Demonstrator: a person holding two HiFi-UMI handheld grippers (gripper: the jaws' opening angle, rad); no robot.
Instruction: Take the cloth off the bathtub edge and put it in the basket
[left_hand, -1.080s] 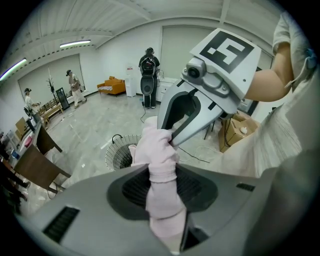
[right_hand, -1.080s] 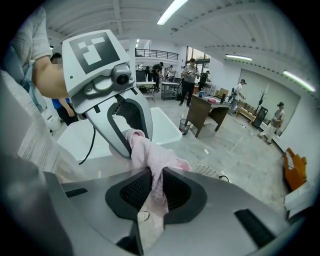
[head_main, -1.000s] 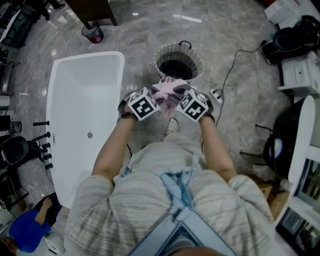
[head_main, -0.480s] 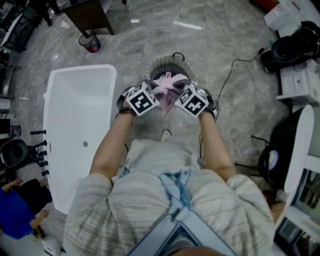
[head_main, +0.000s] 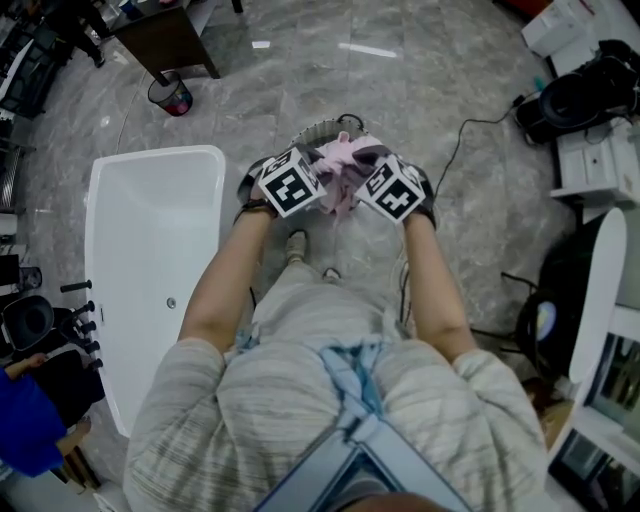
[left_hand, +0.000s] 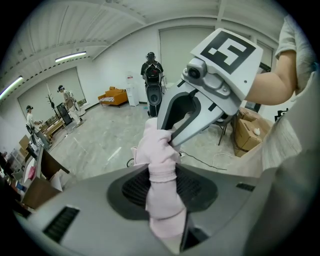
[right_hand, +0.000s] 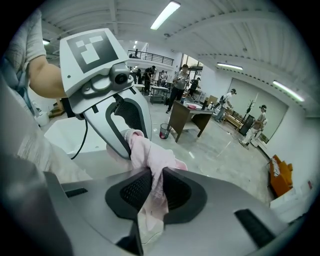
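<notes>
While left hand-held gripper (head_main: 318, 180) and right hand-held gripper (head_main: 362, 184) clamp it, cloth (head_main: 340, 160) bunches between.

Light falls evenly from above in my head view. The polished grey floor (head_main: 450, 110) throws back small white streaks of glare near the top edge, and shadows are faint. Both my gripper views are fisheye, with black corners and bowed walls. A ceiling strip light (right_hand: 164, 14) burns out white. Whatever sits closest to the lens looks soft, and the pink cloth (left_hand: 161, 165) is pale, nearly washed out.
</notes>
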